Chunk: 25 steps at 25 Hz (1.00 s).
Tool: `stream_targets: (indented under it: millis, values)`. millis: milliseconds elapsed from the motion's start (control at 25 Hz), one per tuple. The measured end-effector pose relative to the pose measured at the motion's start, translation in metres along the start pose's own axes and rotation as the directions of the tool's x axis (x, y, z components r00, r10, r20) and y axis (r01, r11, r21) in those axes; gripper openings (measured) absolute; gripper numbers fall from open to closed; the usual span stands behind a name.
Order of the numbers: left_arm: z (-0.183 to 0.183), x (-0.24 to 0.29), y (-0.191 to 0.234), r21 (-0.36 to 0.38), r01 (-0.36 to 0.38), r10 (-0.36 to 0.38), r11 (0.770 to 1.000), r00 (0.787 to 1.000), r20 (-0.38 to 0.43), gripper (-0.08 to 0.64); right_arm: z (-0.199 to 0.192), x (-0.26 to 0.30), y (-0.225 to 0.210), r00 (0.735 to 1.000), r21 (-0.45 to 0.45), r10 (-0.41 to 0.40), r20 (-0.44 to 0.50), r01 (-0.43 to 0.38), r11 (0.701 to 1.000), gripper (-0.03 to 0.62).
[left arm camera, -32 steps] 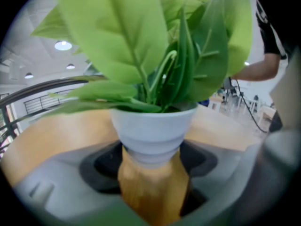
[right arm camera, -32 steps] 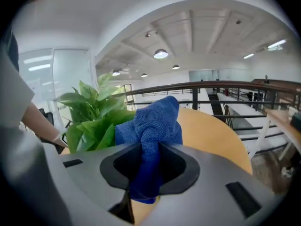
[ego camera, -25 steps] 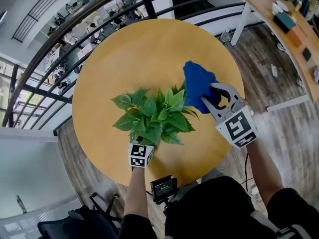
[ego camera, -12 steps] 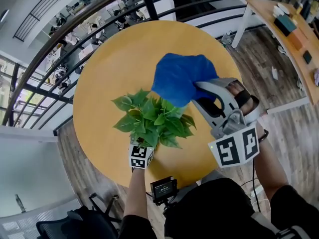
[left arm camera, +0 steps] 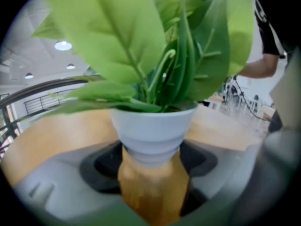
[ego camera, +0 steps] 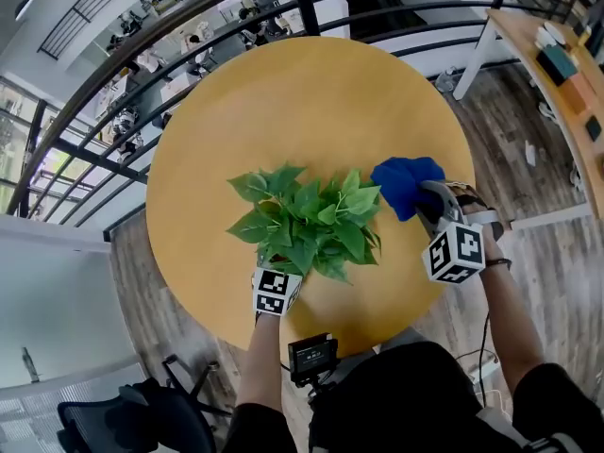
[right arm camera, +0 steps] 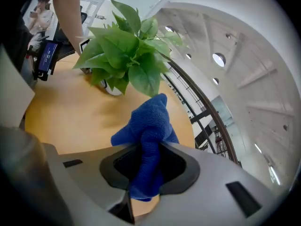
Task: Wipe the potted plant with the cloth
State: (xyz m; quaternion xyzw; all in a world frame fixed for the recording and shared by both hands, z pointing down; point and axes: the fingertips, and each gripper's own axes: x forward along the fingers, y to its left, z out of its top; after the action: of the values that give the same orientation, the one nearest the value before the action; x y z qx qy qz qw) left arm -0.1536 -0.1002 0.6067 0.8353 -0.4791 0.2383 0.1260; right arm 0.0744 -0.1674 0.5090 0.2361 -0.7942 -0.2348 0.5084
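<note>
Plant update: the potted plant (ego camera: 307,220) sits near the front edge of the round wooden table (ego camera: 283,92), same spot as a second ago. Its white pot (left arm camera: 150,126) is wedged between the jaws of the left gripper (left arm camera: 150,161), which stand wide and press on the pot's narrow base, so that side is just an anchor and hasn't budged.

What changed is the cloth (ego camera: 404,185). Half a second back it was up high and close to the head camera, fanned out over the top of the foliage. Now it's dropped low and bunched up on the plant's right side, right against the outermost leaves (ego camera: 363,201) as far as the head view shows. The right gripper (right arm camera: 150,173) has it pinched tight, jaws nearly together with a blue fold sticking out past the tips, and the gripper has also rolled on the way down.

Reads like a reposition for another pass, this time on the right-hand leaves. Wiping looks mid-way, not finished. Those leaves are floppy, so a light drag is the safer bet.
</note>
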Motion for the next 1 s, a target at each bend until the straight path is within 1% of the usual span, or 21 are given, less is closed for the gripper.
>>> stream_targets:
  millis: [80, 160, 200, 280, 400, 480, 560, 600, 640, 680, 760, 800, 840, 920, 1000]
  values:
    - [0.001, 0.0, -0.001, 0.0, 0.002, -0.002, 1.0, 1.0, 0.001, 0.374, -0.006, 0.001, -0.016, 1.0, -0.003, -0.008, -0.001, 0.008, 1.0, 0.103]
    - [0.002, 0.002, -0.001, 0.0, 0.002, -0.002, 1.0, 1.0, 0.003, 0.374, 0.007, -0.001, -0.051, 0.998, -0.04, -0.053, 0.034, 0.054, 0.998, 0.103]
    - [0.003, 0.003, -0.001, -0.001, 0.001, -0.001, 1.0, 1.0, 0.002, 0.374, 0.021, -0.002, -0.073, 0.995, -0.069, -0.08, 0.067, 0.084, 0.994, 0.103]
    - [0.003, 0.006, -0.002, -0.003, 0.0, 0.0, 1.0, 1.0, -0.004, 0.374, 0.06, -0.011, -0.116, 0.978, -0.124, -0.12, 0.17, 0.142, 0.982, 0.103]
    - [0.003, 0.009, -0.005, -0.006, 0.0, 0.0, 1.0, 1.0, -0.014, 0.374, 0.13, -0.028, -0.161, 0.932, -0.192, -0.126, 0.339, 0.2, 0.961, 0.103]
    - [0.004, 0.008, -0.006, -0.006, -0.001, 0.001, 1.0, 1.0, -0.012, 0.374, 0.175, -0.032, -0.175, 0.906, -0.247, -0.098, 0.412, 0.215, 0.945, 0.103]
    - [0.002, 0.003, -0.005, -0.008, -0.002, 0.002, 1.0, 1.0, -0.008, 0.374, 0.217, -0.027, -0.17, 0.887, -0.317, -0.034, 0.461, 0.2, 0.927, 0.103]
    - [0.002, 0.001, -0.004, -0.008, -0.002, 0.002, 1.0, 1.0, -0.005, 0.374, 0.235, -0.021, -0.161, 0.883, -0.362, 0.014, 0.47, 0.178, 0.915, 0.103]
    - [0.003, 0.001, -0.004, -0.005, -0.001, 0.001, 1.0, 1.0, -0.002, 0.374, 0.248, -0.013, -0.148, 0.882, -0.417, 0.07, 0.466, 0.149, 0.897, 0.103]
    - [0.005, 0.004, -0.003, 0.001, -0.001, 0.001, 1.0, 1.0, 0.002, 0.374, 0.255, -0.004, -0.134, 0.884, -0.479, 0.13, 0.449, 0.115, 0.87, 0.103]
    - [0.011, 0.008, -0.003, 0.011, -0.007, 0.007, 1.0, 1.0, 0.009, 0.374, 0.257, 0.014, -0.104, 0.885, -0.598, 0.248, 0.393, 0.041, 0.801, 0.103]
    - [0.014, 0.008, -0.004, 0.01, -0.009, 0.009, 1.0, 1.0, 0.009, 0.374, 0.254, 0.021, -0.09, 0.883, -0.641, 0.299, 0.362, 0.003, 0.768, 0.103]
    - [0.017, 0.006, -0.004, 0.008, -0.01, 0.01, 1.0, 1.0, 0.008, 0.374, 0.251, 0.026, -0.08, 0.881, -0.671, 0.337, 0.332, -0.031, 0.741, 0.103]
    - [0.02, 0.006, -0.001, 0.0, -0.004, 0.004, 1.0, 1.0, 0.006, 0.374, 0.239, 0.038, -0.069, 0.886, -0.703, 0.371, 0.277, -0.076, 0.707, 0.103]
    - [0.016, 0.007, 0.001, -0.01, 0.001, -0.001, 1.0, 1.0, -0.002, 0.373, 0.218, 0.053, -0.059, 0.894, -0.713, 0.384, 0.23, -0.114, 0.692, 0.103]
